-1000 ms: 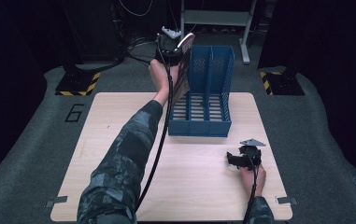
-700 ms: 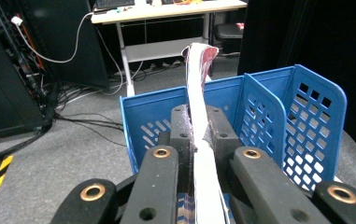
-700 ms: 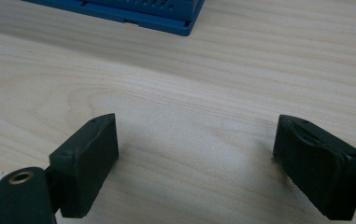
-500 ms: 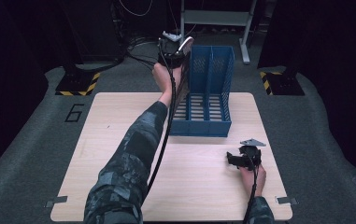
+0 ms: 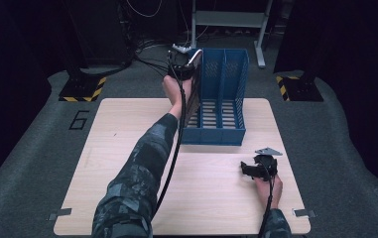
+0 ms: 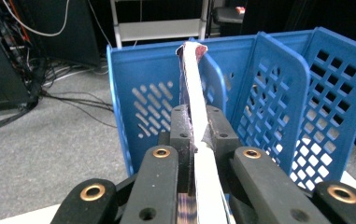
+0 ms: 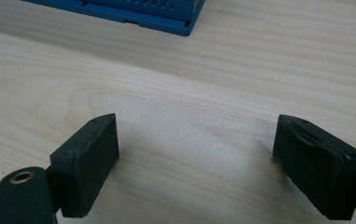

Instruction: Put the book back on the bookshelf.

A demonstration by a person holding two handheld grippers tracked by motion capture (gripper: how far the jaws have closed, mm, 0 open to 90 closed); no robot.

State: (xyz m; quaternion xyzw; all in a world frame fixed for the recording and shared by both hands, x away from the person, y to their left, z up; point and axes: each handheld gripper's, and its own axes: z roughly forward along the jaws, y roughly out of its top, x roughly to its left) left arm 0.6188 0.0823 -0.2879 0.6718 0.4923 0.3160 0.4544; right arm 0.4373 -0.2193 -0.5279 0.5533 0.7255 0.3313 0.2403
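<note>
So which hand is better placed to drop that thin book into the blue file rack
Left. The left gripper is already shut on the thin book, holding it on edge at the blue file rack. The right gripper sits open and empty low over the table, well short of the rack.

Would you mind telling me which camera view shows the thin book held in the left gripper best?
The left gripper view: the book stands edge-on between the closed jaws of the left gripper, right before the blue file rack. The high view shows its cover small, beside the rack's left wall. The right gripper view faces bare table.
</note>
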